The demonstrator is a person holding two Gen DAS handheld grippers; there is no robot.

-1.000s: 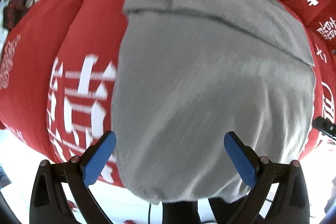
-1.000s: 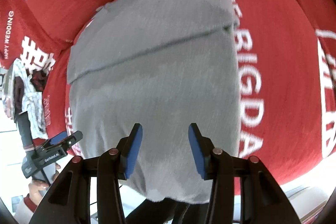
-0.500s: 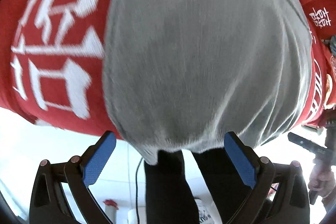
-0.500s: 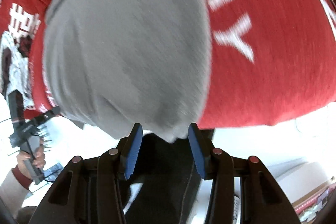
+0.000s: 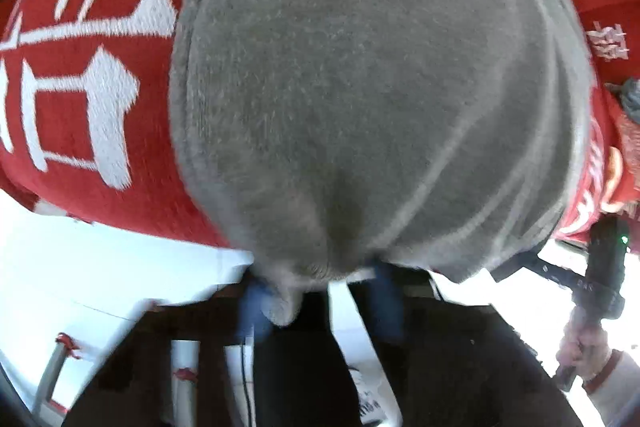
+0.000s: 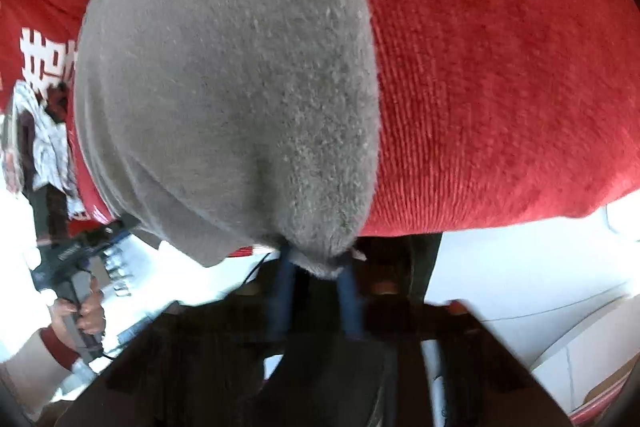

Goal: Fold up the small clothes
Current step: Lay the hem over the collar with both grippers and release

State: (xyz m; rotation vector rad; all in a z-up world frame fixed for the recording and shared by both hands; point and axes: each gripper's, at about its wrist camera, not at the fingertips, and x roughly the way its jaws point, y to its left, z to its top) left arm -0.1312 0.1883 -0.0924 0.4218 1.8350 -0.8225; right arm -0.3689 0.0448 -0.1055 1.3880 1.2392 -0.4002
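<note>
Grey knitted fabric fills most of both wrist views: it is one small grey garment (image 5: 372,99), lying on one red cloth (image 5: 100,99) with white printed characters and letters that covers the surface. The near hem of the garment reaches the front edge of the surface and hangs a little over it. Two grippers are in view, one per camera. The left gripper (image 5: 320,303) has its blue-padded jaws at the near hem; a small fold of grey fabric hangs down beside the left pad, but the picture is blurred and a gap shows between the pads, so I cannot tell if they pinch the hem. The right gripper (image 6: 316,291) has its jaws drawn close on the lowest corner of the same garment (image 6: 228,87), and the grey fabric sits between the two blue pads. In the left view the right hand (image 5: 584,343) holds the black handle of its tool beyond the right edge of the garment; in the right view the left hand (image 6: 82,311) holds its handle at the left. One patterned piece of clothing (image 6: 44,143) lies at the far left of the red cloth (image 6: 500,107). To the right of the garment the red cloth is bare and wide.
</note>
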